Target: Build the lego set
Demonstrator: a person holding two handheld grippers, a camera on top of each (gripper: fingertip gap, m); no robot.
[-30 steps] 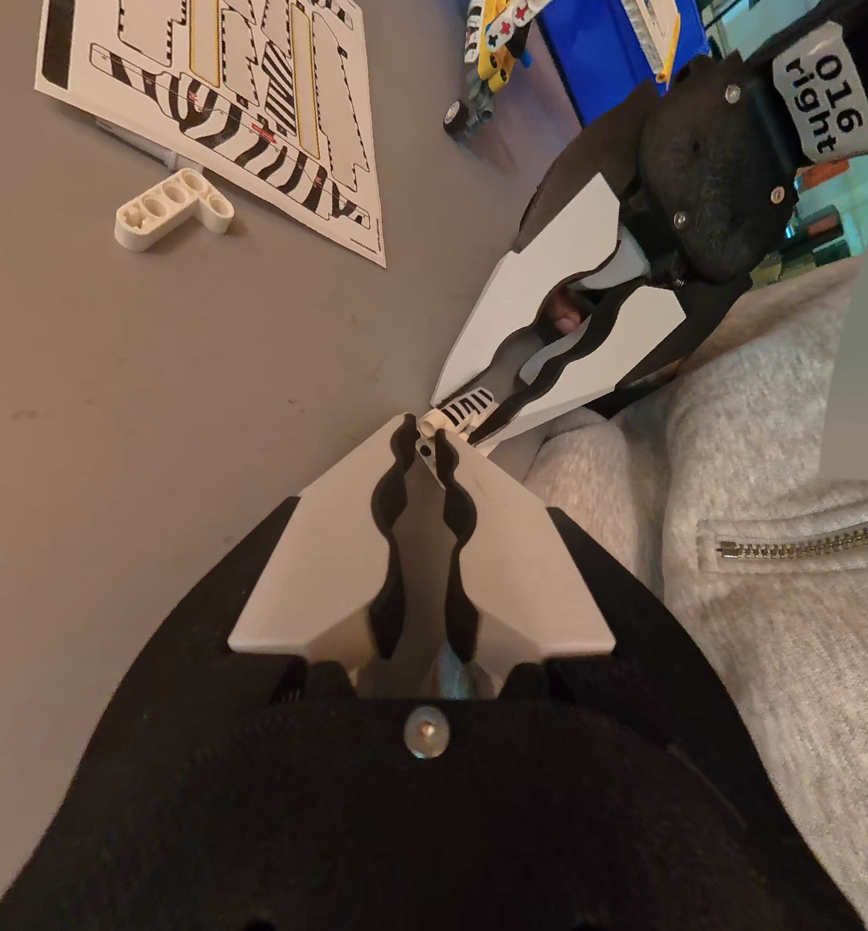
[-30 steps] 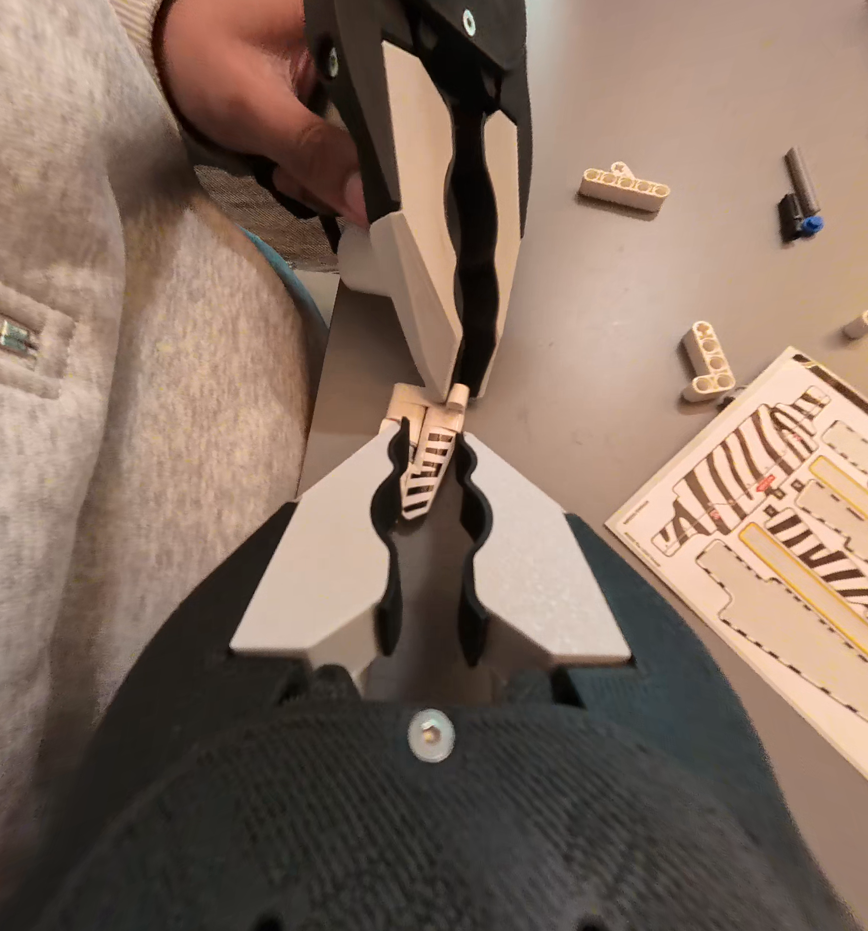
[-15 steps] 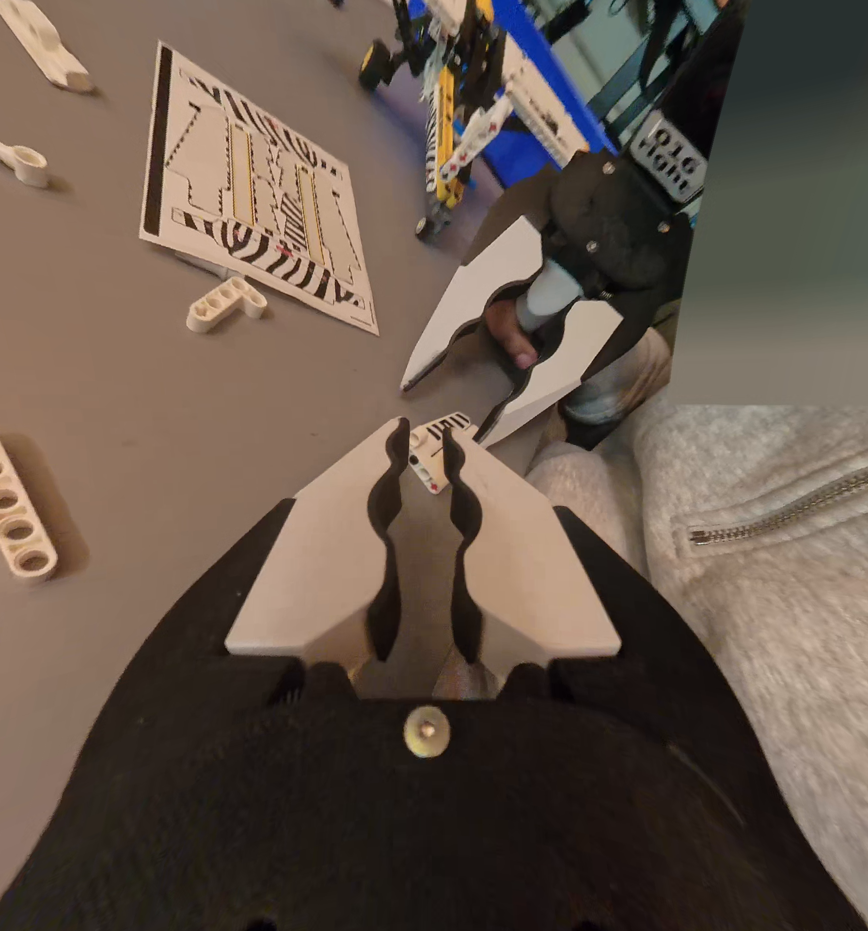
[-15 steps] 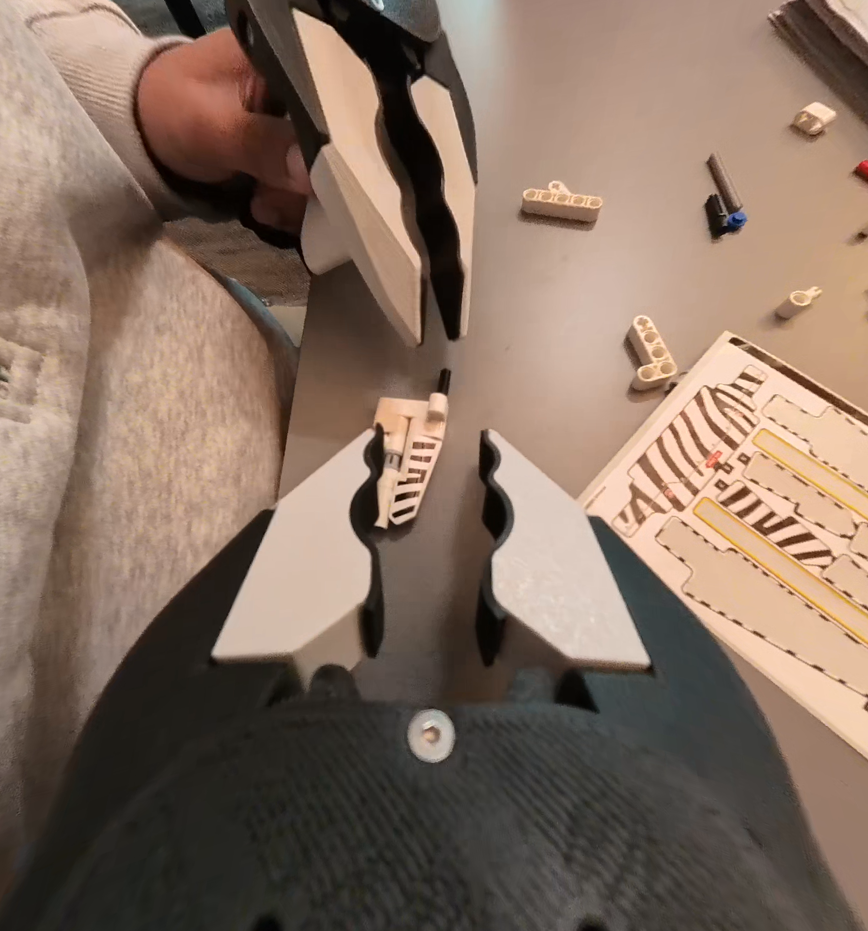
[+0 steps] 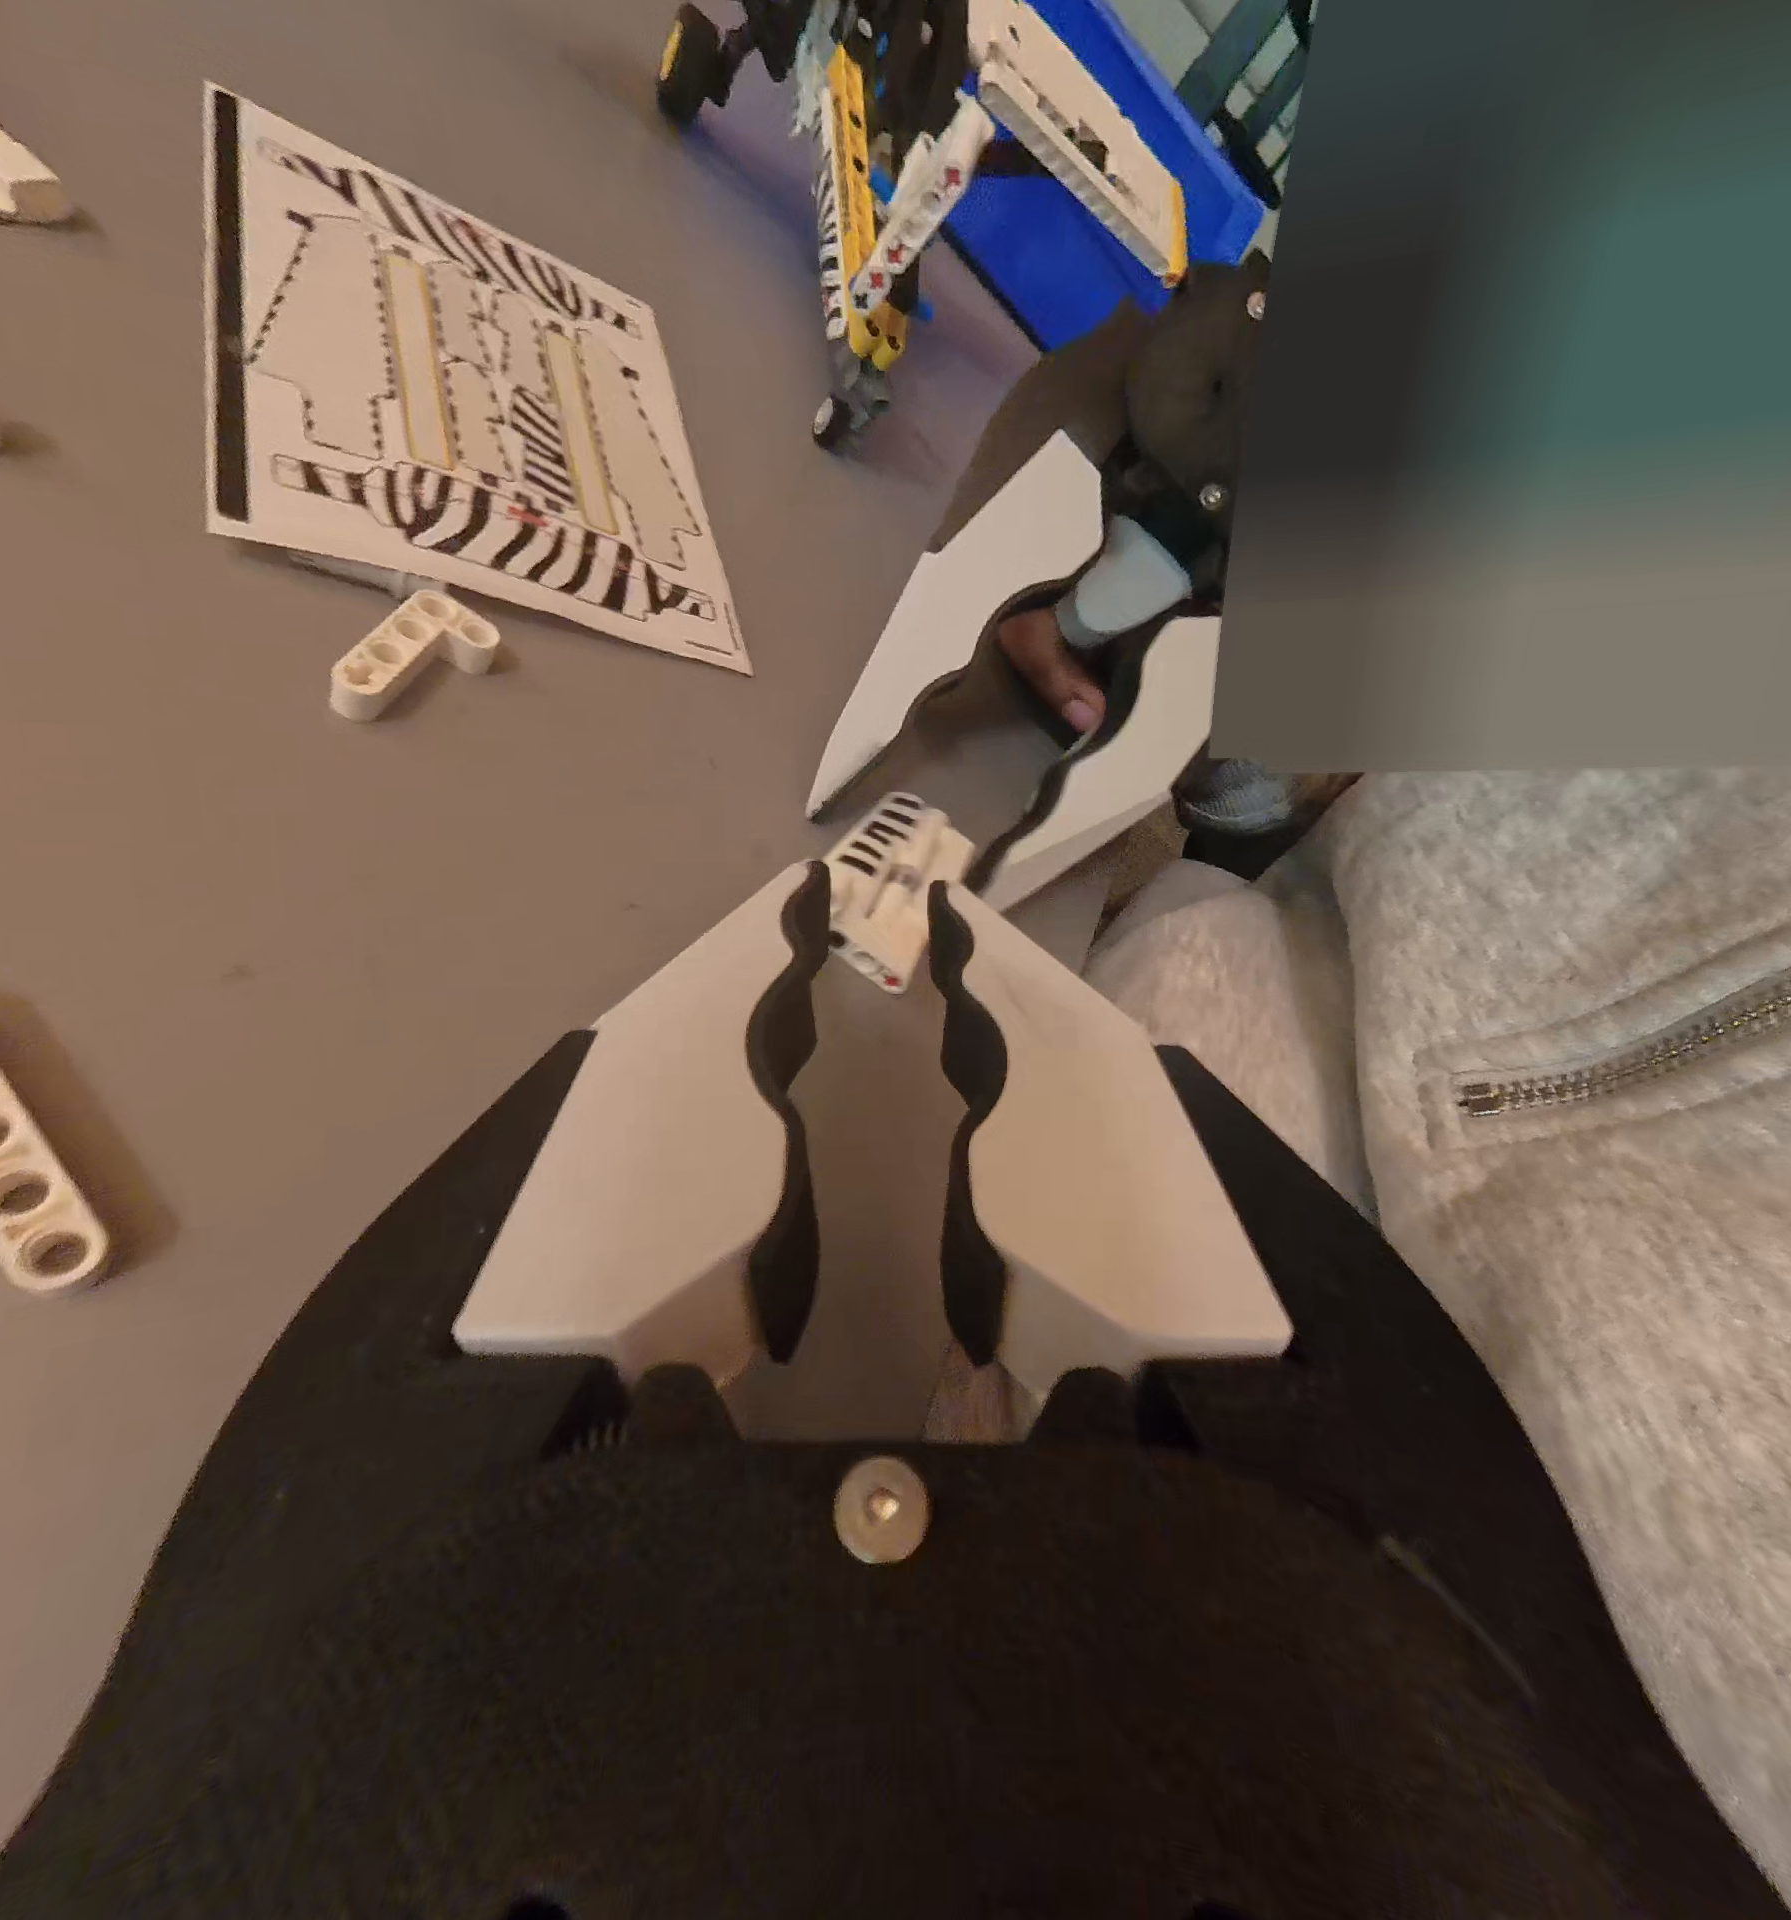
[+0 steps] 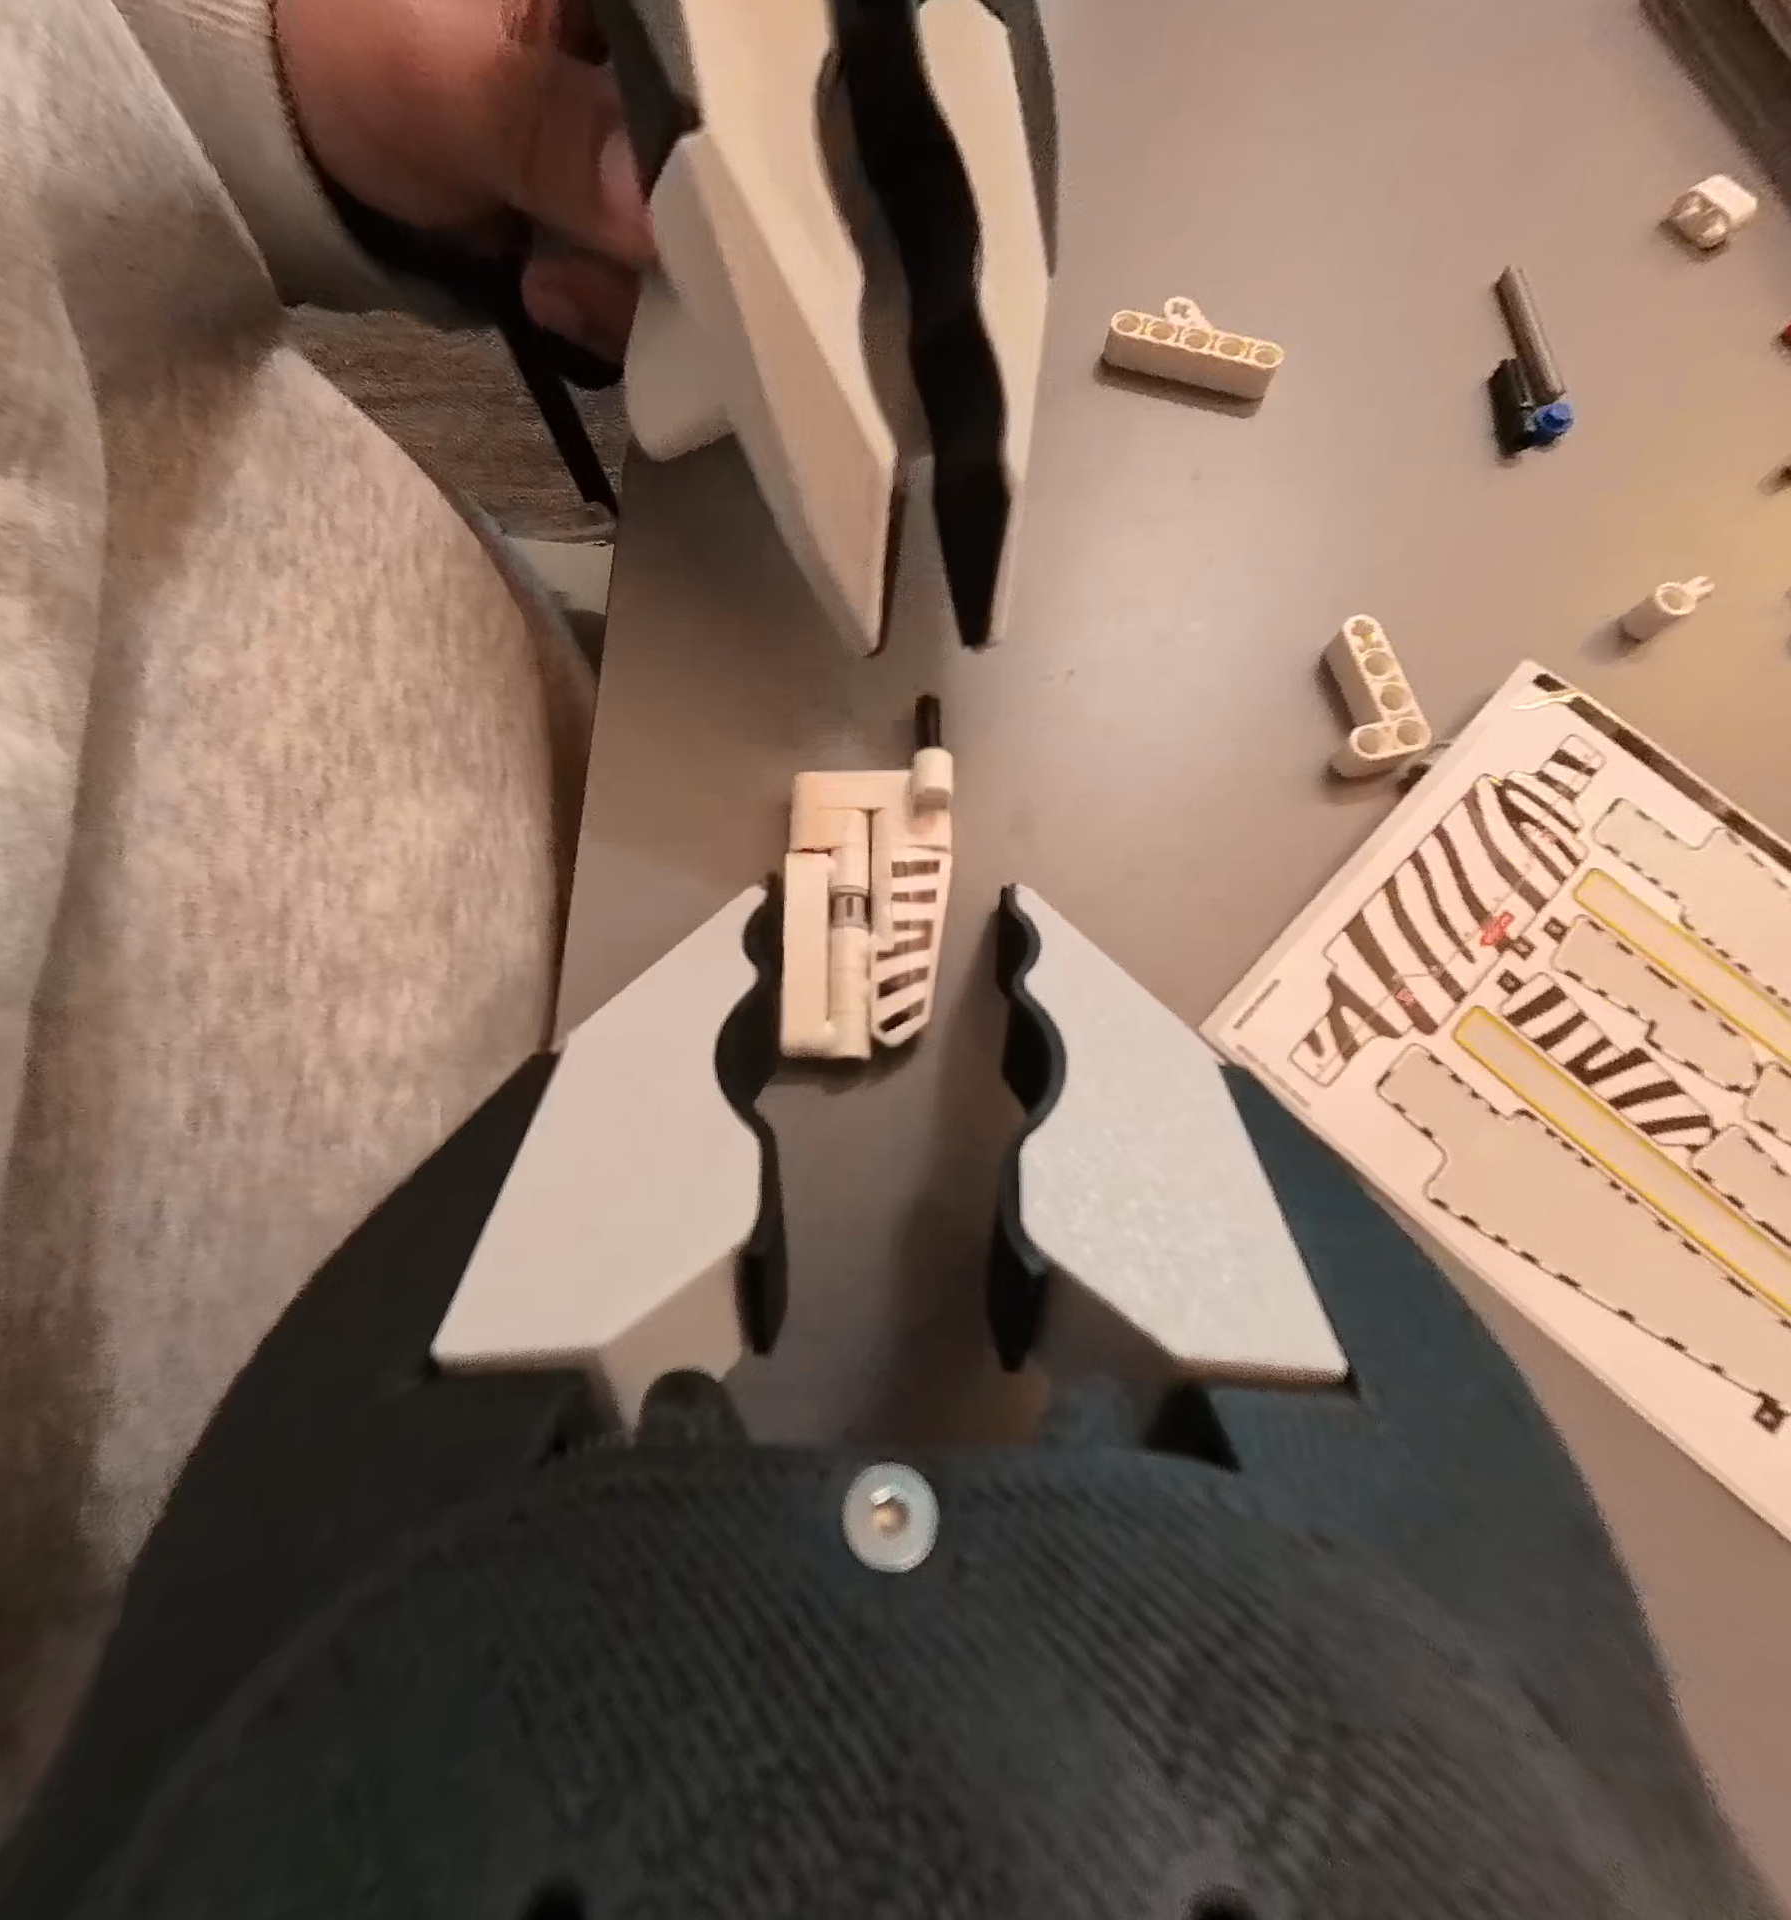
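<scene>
White and zebra-striped, the small subassembly [image 6: 863,928] is lying flat on the grey table [image 6: 1130,582] near its edge, with a black pin sticking out of its far end. It is being held by neither tool: the right gripper [image 6: 883,902] is spread wide around it, the left finger just beside it, the other well clear. The left gripper [image 6: 927,642] is hanging above the pin end with a narrow gap between its fingers and nothing pinched; in the left wrist view the piece [image 5: 889,902] is seen beyond the tips of the left gripper [image 5: 873,902], not between them. A sticker sheet [image 6: 1556,1049] with several stickers already peeled is lying to one side, an L-shaped beam [image 6: 1377,709] at its corner. Loose beams [image 6: 1192,351], pins and connectors are scattered farther off. A partly built yellow and black model [image 5: 870,187] is standing by a blue bin [image 5: 1088,229]. Judging from this, the build is only partway done: the subassembly is not yet being joined to the model, and many parts remain.
</scene>
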